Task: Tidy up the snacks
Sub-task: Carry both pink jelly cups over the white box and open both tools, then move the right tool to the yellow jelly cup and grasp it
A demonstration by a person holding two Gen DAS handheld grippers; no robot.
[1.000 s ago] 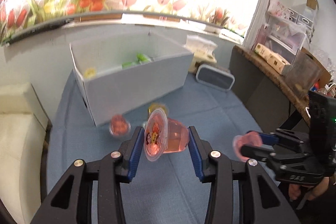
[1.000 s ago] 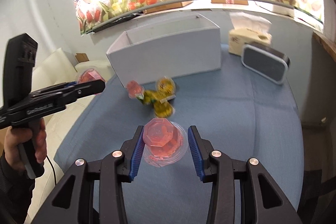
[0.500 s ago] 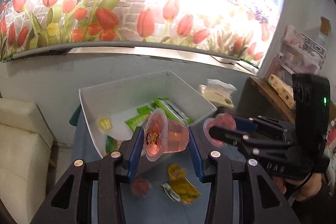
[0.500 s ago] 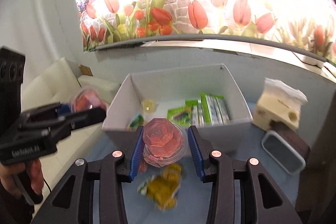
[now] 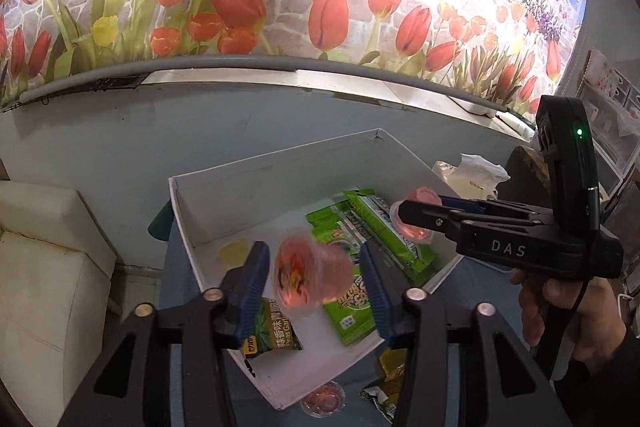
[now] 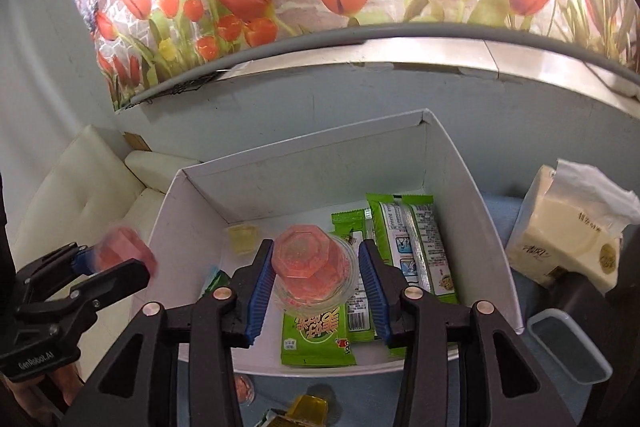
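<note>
My left gripper (image 5: pixel 314 287) hovers over the white box (image 5: pixel 280 163), its jaws opening. A blurred pink jelly cup (image 5: pixel 310 275) sits loose between them with a gap on each side. My right gripper (image 6: pixel 316 283) is also above the box (image 6: pixel 304 151), jaws opening. A second pink jelly cup (image 6: pixel 312 267) lies between its pads, which stand just off the cup's sides. Inside the box lie green snack packets (image 6: pixel 404 247) and a small yellow jelly cup (image 6: pixel 242 239). On the blue cloth in front of the box rest another pink cup (image 5: pixel 324 397) and yellow packets (image 6: pixel 308 407).
A tissue pack (image 6: pixel 568 239) and a grey-rimmed container (image 6: pixel 568 347) stand right of the box. A cream sofa (image 5: pixel 48 267) is at the left. A grey wall with a tulip mural rises close behind the box. A person's hand (image 5: pixel 560 311) grips the right tool.
Both grippers travelled forward from over the blue cloth to above the box. Both pairs of jaws have widened. The left cup has blurred and come loose from the pads.
</note>
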